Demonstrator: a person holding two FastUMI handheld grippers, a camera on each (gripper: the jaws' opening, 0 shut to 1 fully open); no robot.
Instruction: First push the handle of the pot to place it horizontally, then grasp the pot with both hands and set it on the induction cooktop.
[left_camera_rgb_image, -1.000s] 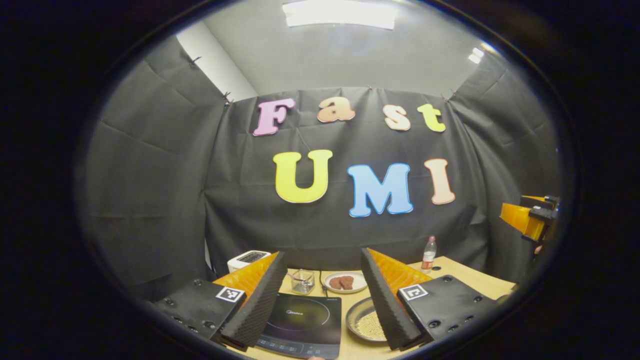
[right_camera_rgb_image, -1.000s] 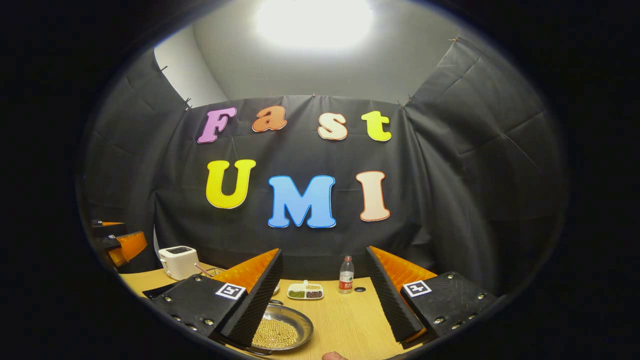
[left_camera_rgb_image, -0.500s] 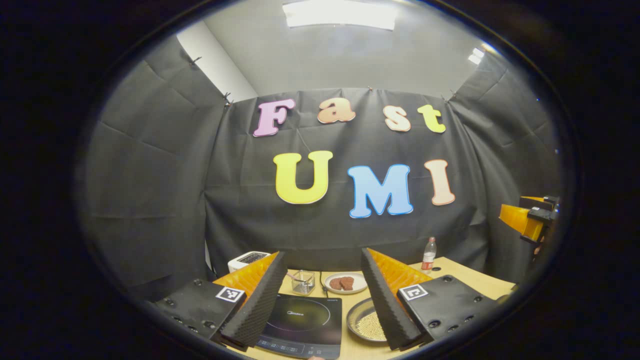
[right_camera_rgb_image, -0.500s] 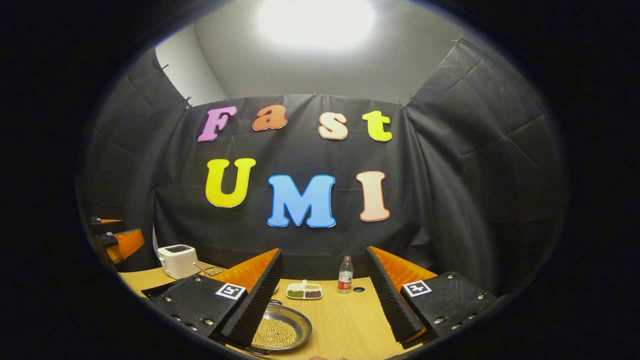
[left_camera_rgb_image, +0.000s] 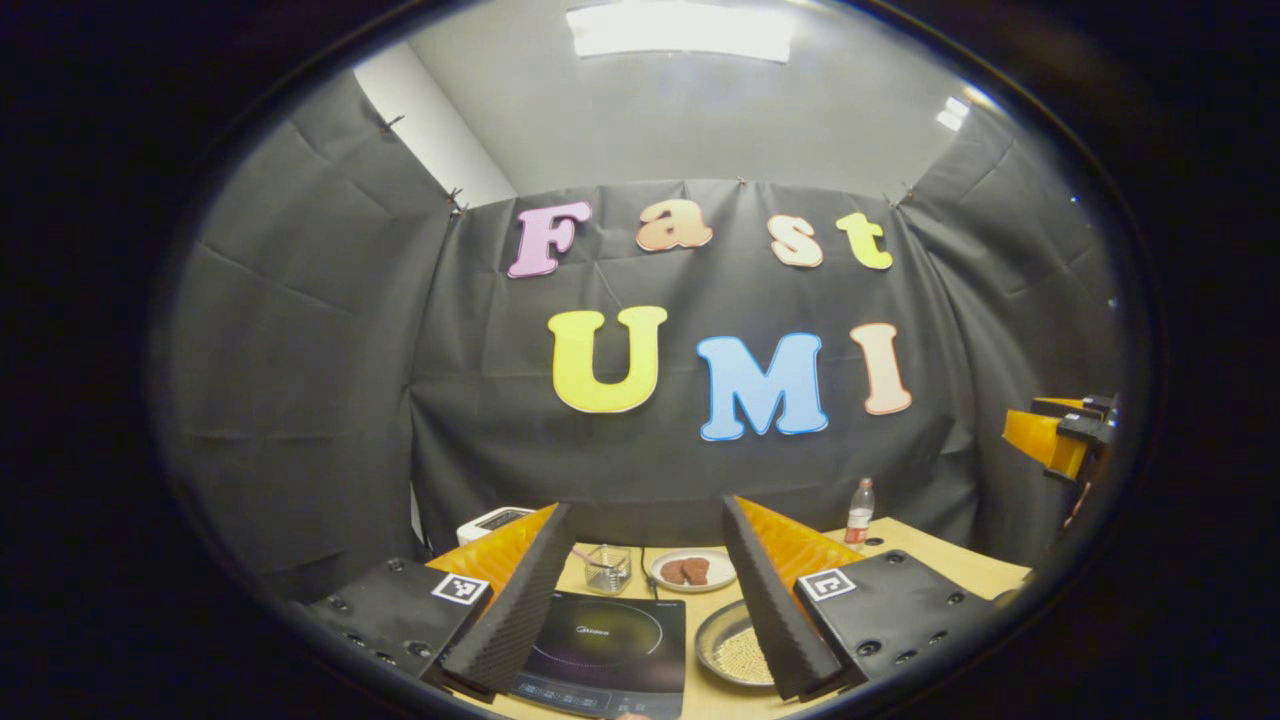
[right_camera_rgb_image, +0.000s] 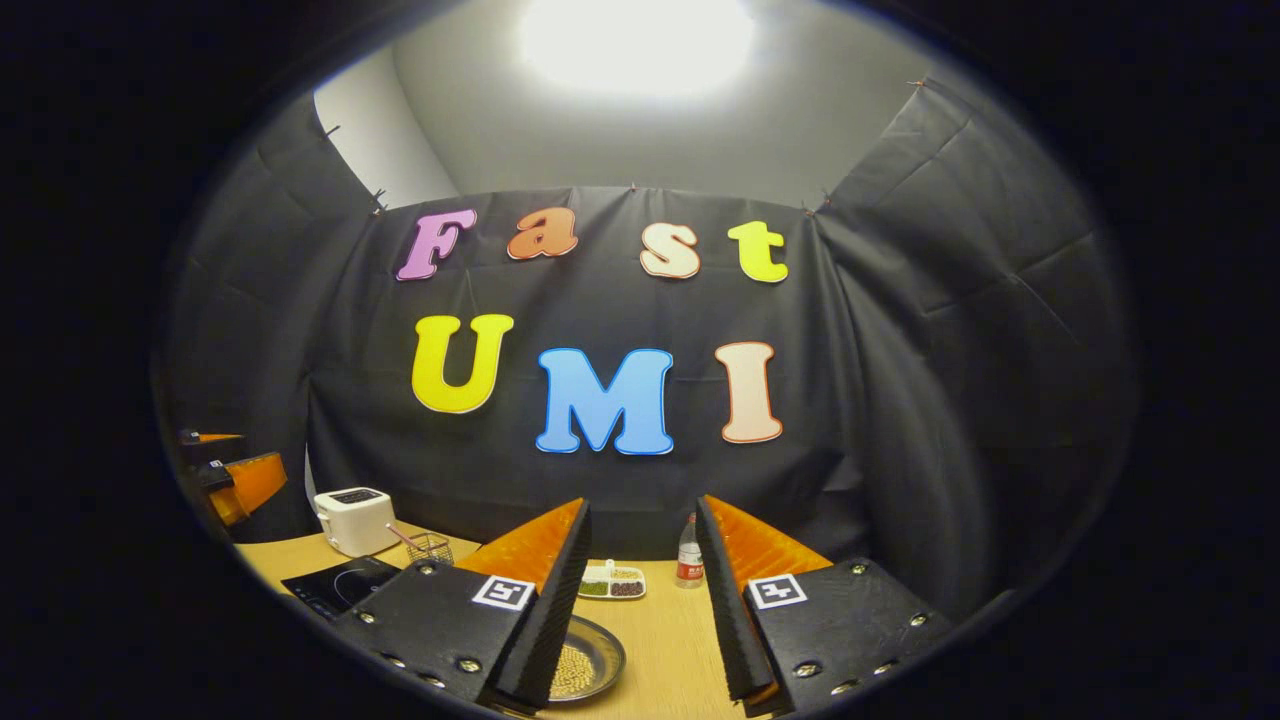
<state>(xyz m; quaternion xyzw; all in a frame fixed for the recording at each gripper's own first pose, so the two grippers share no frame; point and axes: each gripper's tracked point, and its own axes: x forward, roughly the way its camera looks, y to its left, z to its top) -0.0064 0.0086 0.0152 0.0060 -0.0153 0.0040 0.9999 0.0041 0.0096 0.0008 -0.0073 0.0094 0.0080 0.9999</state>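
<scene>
Narrowed since the earlier frame: right gripper (right_camera_rgb_image: 640, 560), jaws partly closed yet parted, grasping nothing, aimed over the pot (right_camera_rgb_image: 590, 668), likely readying a handle push. Left gripper (left_camera_rgb_image: 640, 560) spread, empty. Pot (left_camera_rgb_image: 735, 652) lay just right of the cooktop (left_camera_rgb_image: 610, 650), not yet on it.

left gripper view: rides the left gripper (left_camera_rgb_image: 645, 600), raised above the table's (left_camera_rgb_image: 940, 552) near edge, faces the far cloth wall, tilted up so the ceiling light shows; the induction cooktop (left_camera_rgb_image: 608, 650) lies close below.
right gripper view: rides the right gripper (right_camera_rgb_image: 640, 600), same facing, set further right, table (right_camera_rgb_image: 665, 640) low in frame.
shared: pot (left_camera_rgb_image: 735, 650) (right_camera_rgb_image: 585, 665), cooktop (right_camera_rgb_image: 335, 588), toaster (left_camera_rgb_image: 490, 522) (right_camera_rgb_image: 352, 520), bottle (left_camera_rgb_image: 858, 512) (right_camera_rgb_image: 687, 565), far wall.
cross-sight: each view catches the other gripper at its side edge.
</scene>
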